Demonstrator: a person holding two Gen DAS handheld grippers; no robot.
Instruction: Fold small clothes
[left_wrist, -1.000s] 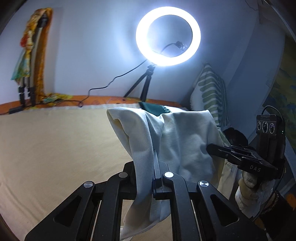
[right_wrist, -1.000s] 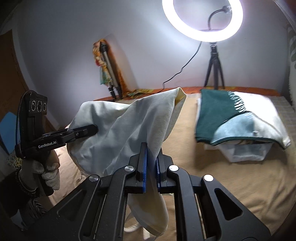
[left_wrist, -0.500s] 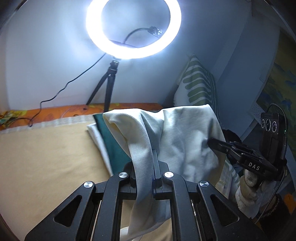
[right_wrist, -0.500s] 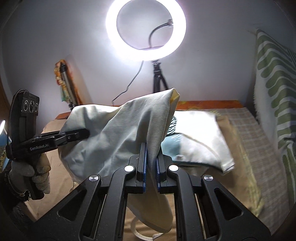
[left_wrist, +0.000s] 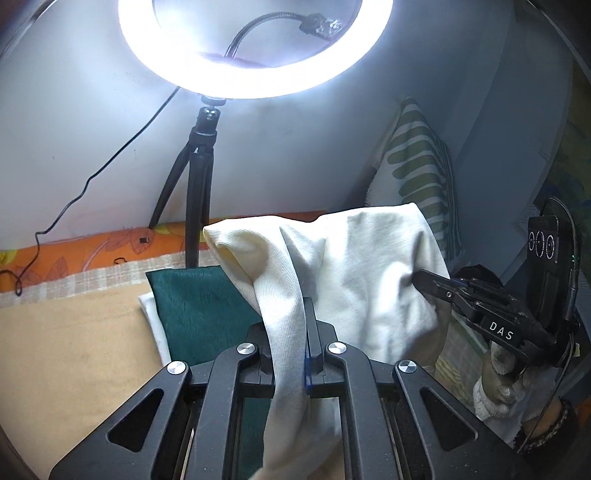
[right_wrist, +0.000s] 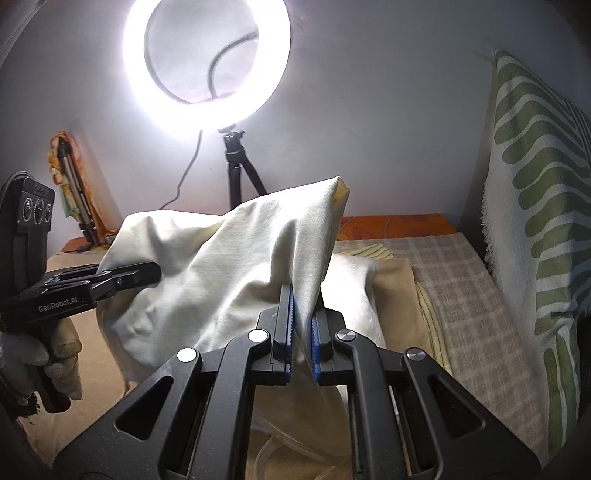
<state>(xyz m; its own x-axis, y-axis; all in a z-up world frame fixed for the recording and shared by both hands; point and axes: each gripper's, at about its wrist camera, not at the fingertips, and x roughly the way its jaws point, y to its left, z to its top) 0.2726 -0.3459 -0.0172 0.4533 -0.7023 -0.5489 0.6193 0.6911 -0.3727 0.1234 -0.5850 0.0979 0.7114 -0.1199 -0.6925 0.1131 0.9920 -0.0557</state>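
Both claws, left claw (left_wrist: 291, 332) and right claw (right_wrist: 301, 325), stay clenched on cream garment (left_wrist: 369, 288), swung from open bed toward folded stack (left_wrist: 199, 306); folded piece likely about to be stacked.

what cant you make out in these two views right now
- Left wrist view: the cream garment hides the left gripper's fingertips and most of the pile under the green cloth.
- Right wrist view: the garment's lower end is cut off behind the right gripper.
- Both views: what kind of garment it is; it hangs bunched.
- Ring light: glare washes out its centre.
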